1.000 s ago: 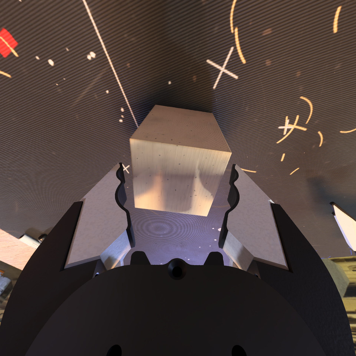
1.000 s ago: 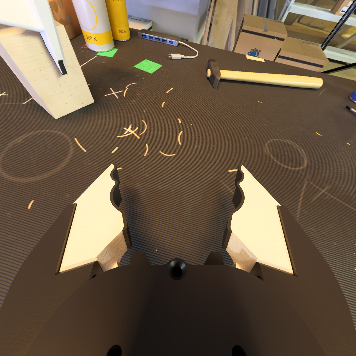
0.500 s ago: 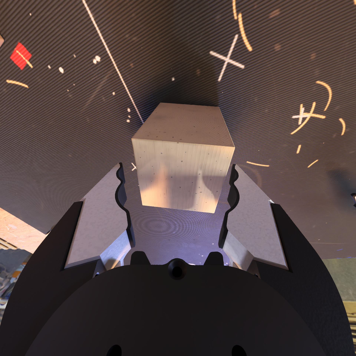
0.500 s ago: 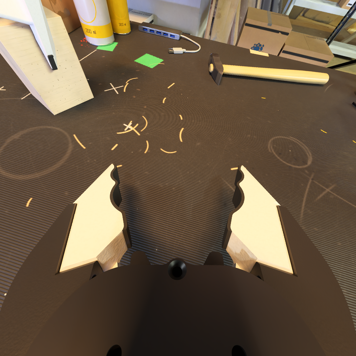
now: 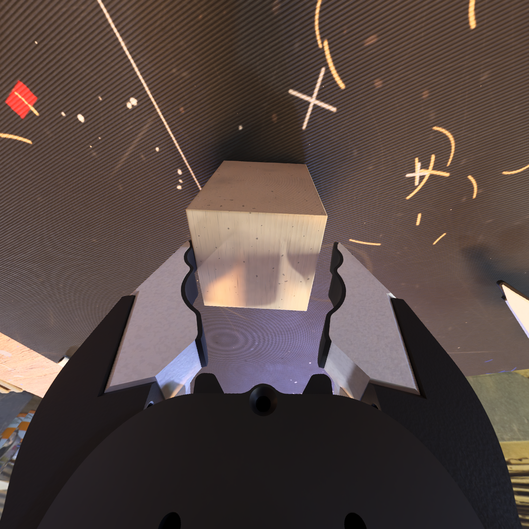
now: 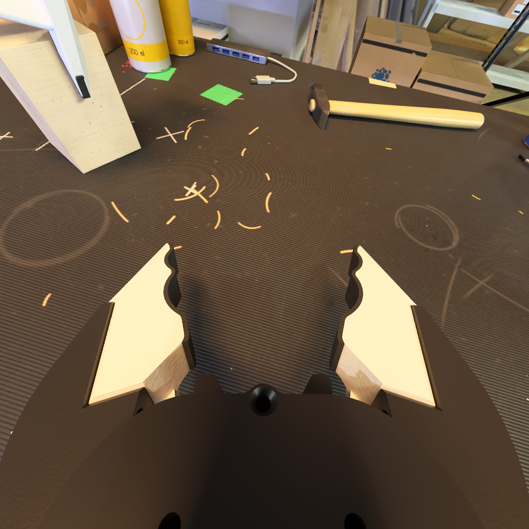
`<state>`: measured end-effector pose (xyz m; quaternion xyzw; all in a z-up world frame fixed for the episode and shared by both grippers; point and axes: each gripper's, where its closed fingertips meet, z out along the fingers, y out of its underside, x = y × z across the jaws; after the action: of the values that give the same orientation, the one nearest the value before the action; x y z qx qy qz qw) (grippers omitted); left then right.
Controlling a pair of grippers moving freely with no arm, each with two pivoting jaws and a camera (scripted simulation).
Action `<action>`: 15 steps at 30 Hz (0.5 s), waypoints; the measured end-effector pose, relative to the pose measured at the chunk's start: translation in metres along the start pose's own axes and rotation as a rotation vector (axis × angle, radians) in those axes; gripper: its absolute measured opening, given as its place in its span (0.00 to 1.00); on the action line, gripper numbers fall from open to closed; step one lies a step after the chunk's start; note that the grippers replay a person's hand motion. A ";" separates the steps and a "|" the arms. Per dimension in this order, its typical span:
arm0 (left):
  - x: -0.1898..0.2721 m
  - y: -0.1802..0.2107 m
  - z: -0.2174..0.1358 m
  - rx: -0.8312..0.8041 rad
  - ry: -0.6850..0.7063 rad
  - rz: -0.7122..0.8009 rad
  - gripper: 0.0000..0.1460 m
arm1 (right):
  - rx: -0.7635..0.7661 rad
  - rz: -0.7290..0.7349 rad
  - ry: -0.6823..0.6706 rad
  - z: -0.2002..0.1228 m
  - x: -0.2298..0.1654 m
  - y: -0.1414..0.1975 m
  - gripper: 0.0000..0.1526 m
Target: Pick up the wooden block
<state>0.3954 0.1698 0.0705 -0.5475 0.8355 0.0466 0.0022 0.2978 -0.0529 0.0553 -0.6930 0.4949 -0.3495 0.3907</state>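
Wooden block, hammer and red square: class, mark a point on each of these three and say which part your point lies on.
wooden block (image 5: 254, 257): left wrist view, on its near side face.
hammer (image 6: 400, 113): right wrist view, on the pale wooden handle.
red square (image 5: 21, 98): left wrist view, on its middle, flat on the mat.

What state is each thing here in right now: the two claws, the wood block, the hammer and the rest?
Left gripper: open, jaws either side of the block, not yet closed.
Wooden block: resting on the dark mat, not lifted.
Right gripper: open, empty, above bare mat.
Hammer: lying flat, untouched.
USB hub: lying on the mat, plug end loose.
Two yellow-and-white cans: standing upright.
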 end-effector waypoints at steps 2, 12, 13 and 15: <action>-0.001 0.000 -0.001 0.002 -0.005 0.003 0.62 | 0.003 0.004 0.000 0.000 0.001 0.000 0.78; -0.001 0.002 0.003 0.013 0.003 0.009 0.72 | 0.002 0.019 -0.001 -0.001 0.004 0.000 0.78; -0.001 0.001 0.003 0.017 0.002 0.014 0.73 | 0.000 0.017 -0.003 -0.001 0.003 0.001 0.78; -0.001 0.000 0.003 0.025 0.000 0.027 0.74 | -0.001 0.013 -0.003 -0.001 0.002 0.001 0.78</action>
<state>0.3952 0.1710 0.0677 -0.5362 0.8433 0.0362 0.0082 0.2975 -0.0555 0.0554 -0.6906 0.4988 -0.3457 0.3935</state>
